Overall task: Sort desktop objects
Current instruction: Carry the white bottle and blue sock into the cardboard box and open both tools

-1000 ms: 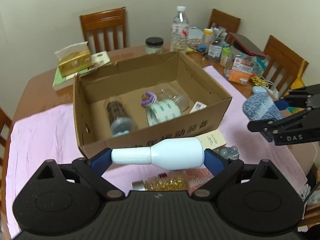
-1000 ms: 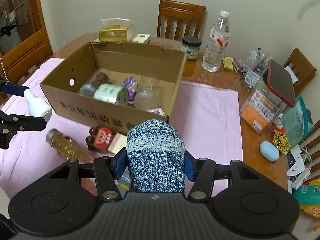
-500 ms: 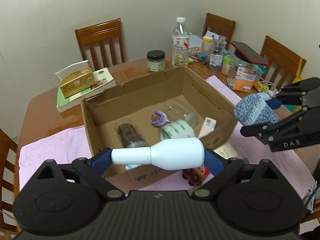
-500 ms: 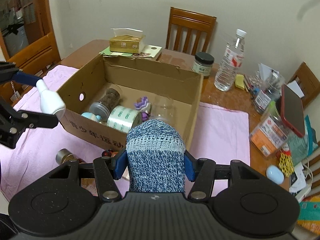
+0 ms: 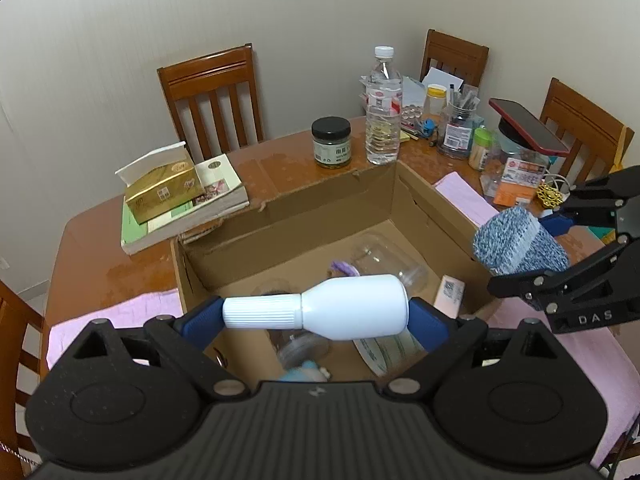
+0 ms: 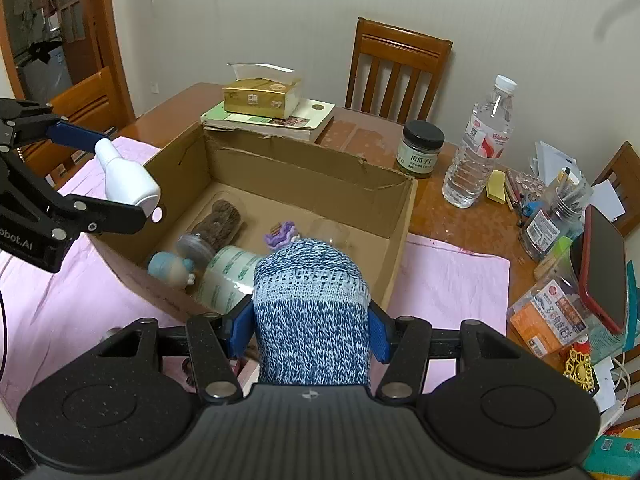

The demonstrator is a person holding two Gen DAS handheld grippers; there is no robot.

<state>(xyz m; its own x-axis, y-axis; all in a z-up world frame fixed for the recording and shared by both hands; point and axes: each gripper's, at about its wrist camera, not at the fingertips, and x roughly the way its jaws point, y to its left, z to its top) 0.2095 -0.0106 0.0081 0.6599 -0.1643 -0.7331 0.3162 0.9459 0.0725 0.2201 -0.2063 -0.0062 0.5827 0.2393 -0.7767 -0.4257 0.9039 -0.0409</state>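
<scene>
So the setup is a brown wooden dining table [image 6: 436,216] with a pink cloth [image 6: 448,276] spread over the near part, wooden chairs [image 5: 212,92] around it and a plain pale wall behind. An open cardboard box [image 6: 320,176] sits on the cloth, already holding a tape roll [image 6: 226,276], a clear jar and a few small bits. The left gripper [image 5: 316,312] is pinching a white bottle [image 5: 340,306] end to end, lying sideways above the box's near edge. The right gripper [image 6: 312,328] is clamped on a blue knitted sock roll [image 6: 312,308], also above the box's near wall. Far side is messy: tissue box [image 6: 260,96] on books, dark-lidded jar [image 6: 420,148], water bottle [image 6: 480,144], pen cup, red phone [image 6: 604,272].
</scene>
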